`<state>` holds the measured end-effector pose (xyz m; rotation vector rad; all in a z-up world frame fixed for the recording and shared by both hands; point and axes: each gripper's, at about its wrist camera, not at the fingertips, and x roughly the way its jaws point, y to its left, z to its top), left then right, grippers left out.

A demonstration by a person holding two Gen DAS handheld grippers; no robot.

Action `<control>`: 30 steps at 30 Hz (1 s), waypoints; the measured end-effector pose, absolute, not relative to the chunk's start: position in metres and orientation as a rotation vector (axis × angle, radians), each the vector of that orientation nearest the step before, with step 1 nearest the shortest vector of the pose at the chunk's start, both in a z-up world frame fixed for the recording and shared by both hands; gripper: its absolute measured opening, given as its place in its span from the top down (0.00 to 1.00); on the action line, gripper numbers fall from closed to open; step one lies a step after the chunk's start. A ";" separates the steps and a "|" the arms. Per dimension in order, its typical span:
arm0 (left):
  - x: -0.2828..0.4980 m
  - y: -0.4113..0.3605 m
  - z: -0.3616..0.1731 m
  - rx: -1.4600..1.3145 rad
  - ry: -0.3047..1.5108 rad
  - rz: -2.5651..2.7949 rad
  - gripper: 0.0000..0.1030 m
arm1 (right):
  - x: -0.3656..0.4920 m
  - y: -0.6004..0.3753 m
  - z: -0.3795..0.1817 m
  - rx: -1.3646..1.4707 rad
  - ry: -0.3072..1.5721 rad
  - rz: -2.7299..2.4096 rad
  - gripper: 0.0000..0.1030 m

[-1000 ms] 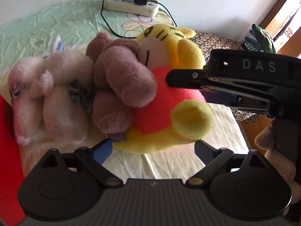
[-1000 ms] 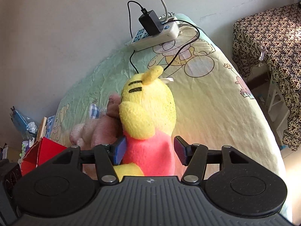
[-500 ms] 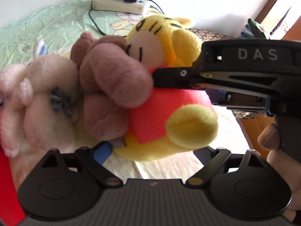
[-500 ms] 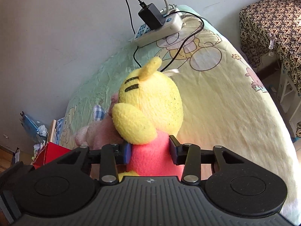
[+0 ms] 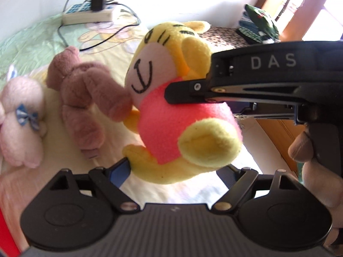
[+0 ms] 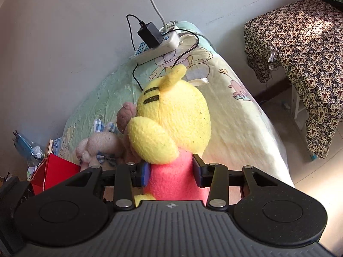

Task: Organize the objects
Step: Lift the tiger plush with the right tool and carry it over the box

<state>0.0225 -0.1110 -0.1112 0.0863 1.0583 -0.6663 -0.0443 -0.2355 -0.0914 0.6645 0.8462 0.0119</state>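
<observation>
A yellow plush tiger in a pink shirt [image 5: 184, 115] hangs lifted above the bed. My right gripper [image 6: 171, 172] is shut on its pink body [image 6: 171, 180]; the same gripper reaches in from the right in the left wrist view [image 5: 171, 94]. A brown plush [image 5: 85, 102] and a pale pink plush with a blue bow [image 5: 21, 117] lie on the bed to the left; both also show in the right wrist view, the brown plush [image 6: 126, 115] and the pink one [image 6: 100, 147]. My left gripper [image 5: 173, 169] is open below the tiger, its jaws wide apart and holding nothing.
A power strip [image 6: 158, 45] with a black charger and cables lies at the bed's far end by the wall. A red box [image 6: 53, 175] stands at the left. A table with a patterned cloth [image 6: 300, 53] stands to the right, across a gap of floor.
The right gripper has closed on the tiger and lifted it up and away from the brown plush, which now lies apart on the bed. The left gripper stayed open.
</observation>
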 end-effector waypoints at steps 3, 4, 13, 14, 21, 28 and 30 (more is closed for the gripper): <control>0.015 -0.118 -0.110 0.099 1.049 -0.689 0.18 | -0.056 -0.241 -0.090 0.668 0.835 -0.004 0.59; 0.012 -0.120 -0.109 0.105 1.044 -0.694 0.18 | -0.059 -0.243 -0.090 0.672 0.831 -0.009 0.59; -0.016 -0.125 -0.088 0.098 0.973 -0.719 0.20 | -0.086 -0.251 -0.078 0.696 0.764 0.001 0.59; -0.018 -0.124 -0.084 0.097 0.959 -0.715 0.20 | -0.089 -0.250 -0.075 0.697 0.751 0.009 0.59; -0.036 -0.102 -0.050 0.106 0.836 -0.619 0.20 | -0.091 -0.236 -0.051 0.674 0.660 0.124 0.59; -0.041 -0.045 -0.019 0.056 0.749 -0.475 0.20 | -0.067 -0.193 -0.029 0.649 0.613 0.311 0.59; -0.042 -0.026 -0.011 0.046 0.725 -0.434 0.20 | -0.059 -0.176 -0.021 0.631 0.602 0.362 0.59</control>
